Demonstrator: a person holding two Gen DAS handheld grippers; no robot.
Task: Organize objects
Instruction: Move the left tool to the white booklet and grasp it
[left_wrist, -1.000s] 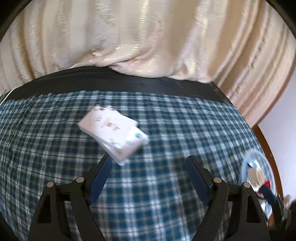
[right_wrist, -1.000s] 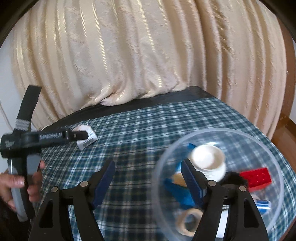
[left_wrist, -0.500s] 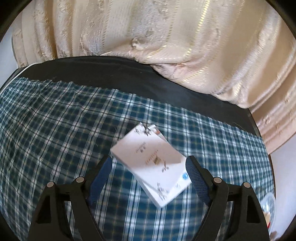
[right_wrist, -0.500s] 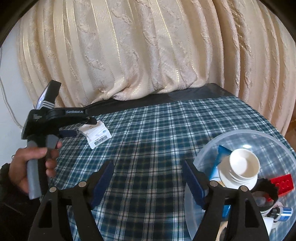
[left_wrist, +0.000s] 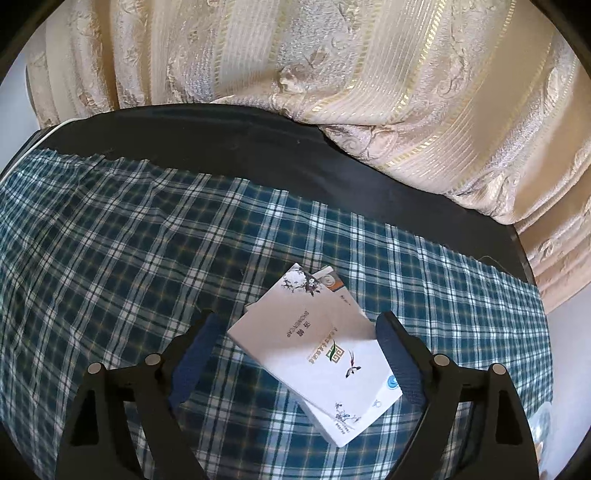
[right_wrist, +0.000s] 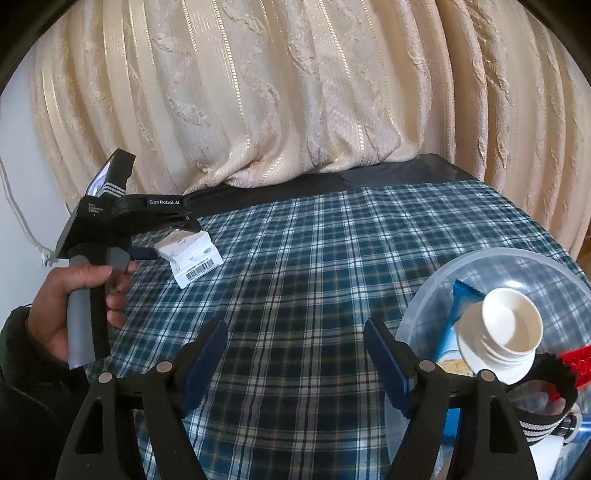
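**Two white boxes between the left jaws, bowl half out of shot on the right**

So the left gripper (left_wrist: 295, 350) is angled down over two flat white boxes (left_wrist: 314, 354) stacked a bit crooked on the plaid tablecloth (left_wrist: 129, 240). The jaws are opening right now, and the boxes sit between them. The right-hand pad looks like it's touching or just overlapping the top box's edge, but honestly I can't tell for sure; the left-hand pad is clearly off it. The lower box is mostly covered by the top one, only a corner and one long edge peek out. The print on top is small and upside down, so I won't try reading it.

From the right wrist view, the right gripper (right_wrist: 295, 354) hangs wide with nothing between its jaws, just tablecloth under it. The clear plastic bowl (right_wrist: 480, 266) sits to its right, cut off by the frame edge and partly behind the gripper's finger. Inside I can make out a white cup-like thing (right_wrist: 506, 332), a blue packet (right_wrist: 458, 306) and a red brick (right_wrist: 576, 362) that's barely in view; the rest is a jumble. A hand (right_wrist: 74, 295) holds the left gripper's handle at the far left.

A cream curtain (right_wrist: 295, 92) hangs behind the table.
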